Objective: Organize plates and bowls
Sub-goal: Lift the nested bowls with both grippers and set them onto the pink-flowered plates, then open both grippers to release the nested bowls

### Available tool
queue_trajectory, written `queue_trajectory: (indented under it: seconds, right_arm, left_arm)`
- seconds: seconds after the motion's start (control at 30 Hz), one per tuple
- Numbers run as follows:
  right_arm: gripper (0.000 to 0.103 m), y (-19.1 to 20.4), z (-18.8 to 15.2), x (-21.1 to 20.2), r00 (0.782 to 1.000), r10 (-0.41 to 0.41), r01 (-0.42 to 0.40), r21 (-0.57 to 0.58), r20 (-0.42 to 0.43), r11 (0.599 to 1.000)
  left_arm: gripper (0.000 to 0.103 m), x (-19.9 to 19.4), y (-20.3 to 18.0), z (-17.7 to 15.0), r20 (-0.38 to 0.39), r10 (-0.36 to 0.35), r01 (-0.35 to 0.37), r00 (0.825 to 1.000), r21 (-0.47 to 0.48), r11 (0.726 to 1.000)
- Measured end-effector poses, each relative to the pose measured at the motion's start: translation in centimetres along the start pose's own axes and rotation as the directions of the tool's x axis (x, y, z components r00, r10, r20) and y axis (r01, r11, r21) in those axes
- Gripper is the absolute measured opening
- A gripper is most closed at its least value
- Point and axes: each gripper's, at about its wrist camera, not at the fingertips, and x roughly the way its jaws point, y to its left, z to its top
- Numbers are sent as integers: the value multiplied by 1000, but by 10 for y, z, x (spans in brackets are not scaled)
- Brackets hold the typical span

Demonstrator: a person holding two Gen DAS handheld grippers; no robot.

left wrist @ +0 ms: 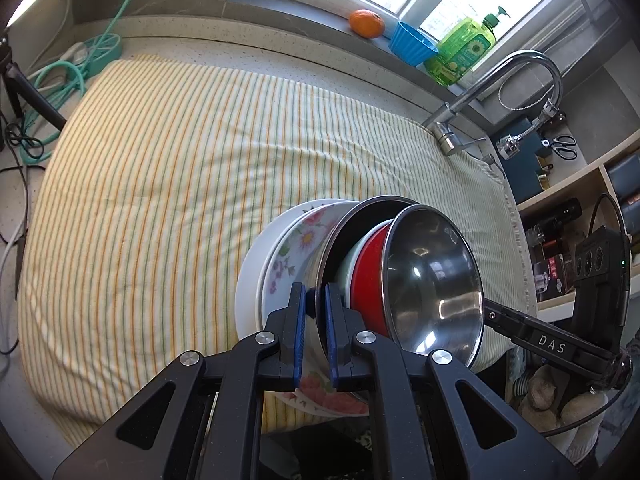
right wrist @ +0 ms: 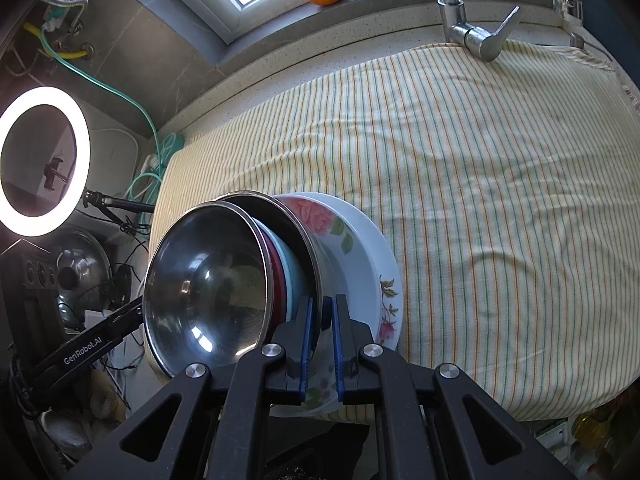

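Steel bowls (left wrist: 434,280) two, floral plates (left wrist: 298,240) two

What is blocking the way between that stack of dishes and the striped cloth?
Nothing visible. Both grippers, left gripper and right gripper, pinch the rim of the large steel bowl in the stack, and the striped cloth beyond lies bare.

A: What colours do you see in the stack?

B: A white plate (left wrist: 248,280), then a white one with pink and green flowers (left wrist: 298,240), a shiny steel bowl (left wrist: 434,276), and a red bowl (left wrist: 370,276) behind it.

A: And underneath?

B: A cream cloth (left wrist: 180,168) with thin orange and green stripes. On the sill, an orange fruit (left wrist: 366,23), a blue cup (left wrist: 412,43), a green bottle (left wrist: 464,50).

A: The tools?

B: The left tool (left wrist: 316,300) is black with blue pads; so is the right tool (right wrist: 322,312).
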Motion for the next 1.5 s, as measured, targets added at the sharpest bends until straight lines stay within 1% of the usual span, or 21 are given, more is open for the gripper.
queue_trajectory:
  seconds: [0.43,0.5,0.73,0.87,0.9,1.03,1.2,1.27,1.3,1.33,1.47,1.5]
  right_arm:
    - [11,3,0,1,1000,3,-3,-4,-1,1000]
    - [11,4,-1,0,1000,1,-1,-7,2,1000]
    - [11,4,-1,-5,1000,-16,16,-17,16,1000]
    - [13,3,-2,-9,999,-25,26,-18,26,1000]
    - [14,3,-3,-11,999,-25,26,-17,29,1000]
    - [19,3,-5,-17,998,-31,31,-15,51,999]
    - [20,7,-7,-26,996,-32,34,-19,77,999]
    - [20,9,-8,-29,996,-36,38,-25,86,999]
    - [21,10,-9,-30,995,-36,38,-26,91,999]
    - [24,11,-10,-32,995,-37,40,-30,97,999]
    - [27,15,-15,-39,990,-56,62,-46,128,997]
    - [28,16,-17,-41,989,-59,66,-47,136,997]
  left_arm:
    - [8,-2,-2,-1,-6,-2,2,1000,11,1000]
    - [10,-3,-1,-1,-3,7,-7,1000,14,1000]
    - [12,-8,-2,-3,12,29,-30,1000,29,999]
    - [12,-12,-3,-5,21,38,-39,999,36,999]
    - [14,-13,-3,-5,24,43,-44,999,37,998]
    - [14,-17,1,-6,36,55,-56,998,33,998]
    - [14,-23,3,-8,54,70,-72,996,32,997]
    - [16,-27,4,-8,63,75,-77,995,36,996]
    - [18,-29,4,-9,69,77,-80,995,38,996]
    - [19,-31,3,-9,75,80,-83,994,40,996]
    - [22,-41,3,-11,103,88,-93,991,48,995]
    - [25,-43,2,-12,109,89,-95,990,52,994]
